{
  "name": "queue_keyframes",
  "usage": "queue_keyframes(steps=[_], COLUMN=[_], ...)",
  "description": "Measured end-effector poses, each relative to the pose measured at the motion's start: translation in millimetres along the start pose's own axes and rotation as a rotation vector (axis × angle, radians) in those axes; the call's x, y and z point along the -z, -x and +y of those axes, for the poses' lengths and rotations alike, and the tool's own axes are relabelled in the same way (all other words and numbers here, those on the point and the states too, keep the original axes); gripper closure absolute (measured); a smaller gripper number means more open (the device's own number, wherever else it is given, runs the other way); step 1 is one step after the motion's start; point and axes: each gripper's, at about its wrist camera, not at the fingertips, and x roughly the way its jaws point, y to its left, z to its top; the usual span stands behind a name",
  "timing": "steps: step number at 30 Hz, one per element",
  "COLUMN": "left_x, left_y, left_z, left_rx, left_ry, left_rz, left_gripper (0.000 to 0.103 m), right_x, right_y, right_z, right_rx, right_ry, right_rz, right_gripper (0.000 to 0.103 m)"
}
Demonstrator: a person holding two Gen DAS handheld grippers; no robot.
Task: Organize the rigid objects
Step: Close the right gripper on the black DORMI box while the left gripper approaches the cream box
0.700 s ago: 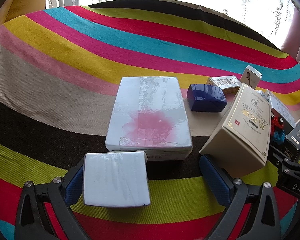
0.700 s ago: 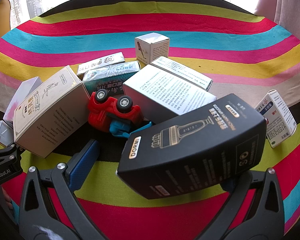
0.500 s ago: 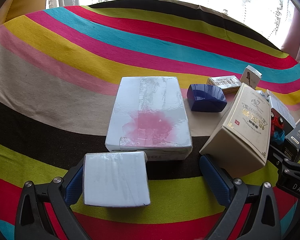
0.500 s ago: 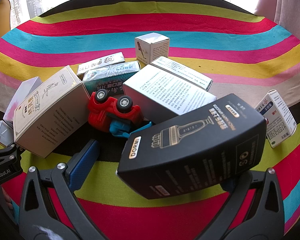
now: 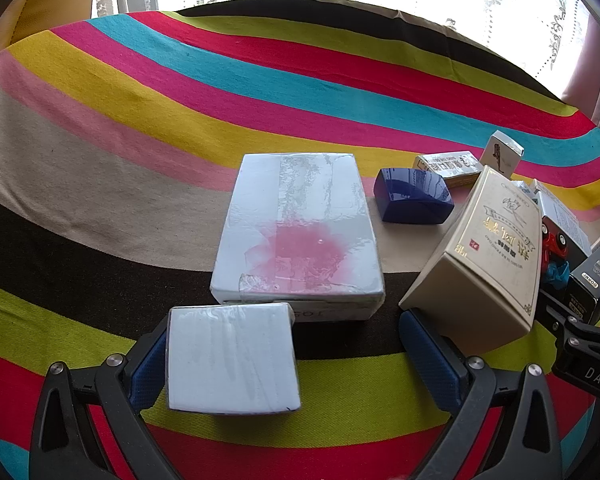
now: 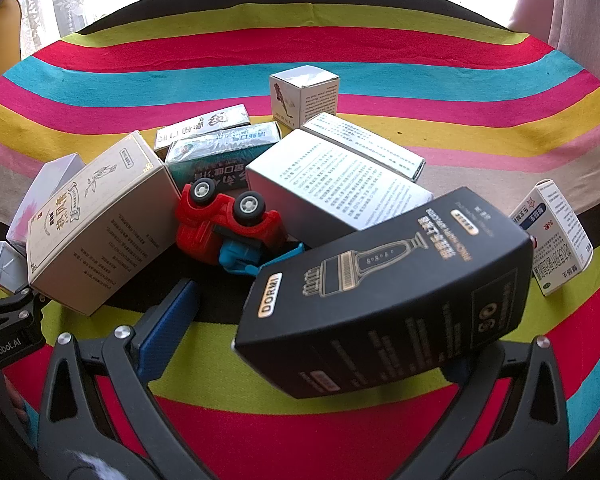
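My left gripper [image 5: 292, 356] is open; a small white box [image 5: 232, 358] lies between its fingers against the left pad, the right pad apart from it. A big white box with a pink stain [image 5: 300, 232] lies just beyond. My right gripper [image 6: 312, 324] is open; a black DORMI box [image 6: 384, 292] lies tilted over its right finger, which is mostly hidden, and the left finger [image 6: 168, 324] stands clear of it.
A beige box [image 6: 96, 224] [image 5: 484, 256], a red toy car [image 6: 224, 224] on its side, a silver box [image 6: 332, 188], several small cartons, a white cube box [image 6: 304, 94] and a blue case [image 5: 412, 196] lie on the striped cloth [image 5: 140, 92].
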Motion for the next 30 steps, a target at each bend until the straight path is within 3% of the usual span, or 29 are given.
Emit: queue_keyframes(steps=[20,30], left_x=[0.3,-0.1], left_y=[0.2,1.2], left_z=[0.1,-1.0], left_rx=[0.0,0.003], left_ry=[0.0,-0.005], left_rz=[0.0,0.0], left_gripper=[0.0,0.0], right_x=[2.6,12.7], right_y=[0.3,10.2], right_z=[-0.1,-30.4], right_rx=[-0.003,-0.104], right_ry=[0.004,0.141], right_rz=[-0.003,-0.003], right_gripper=[0.0,0.0])
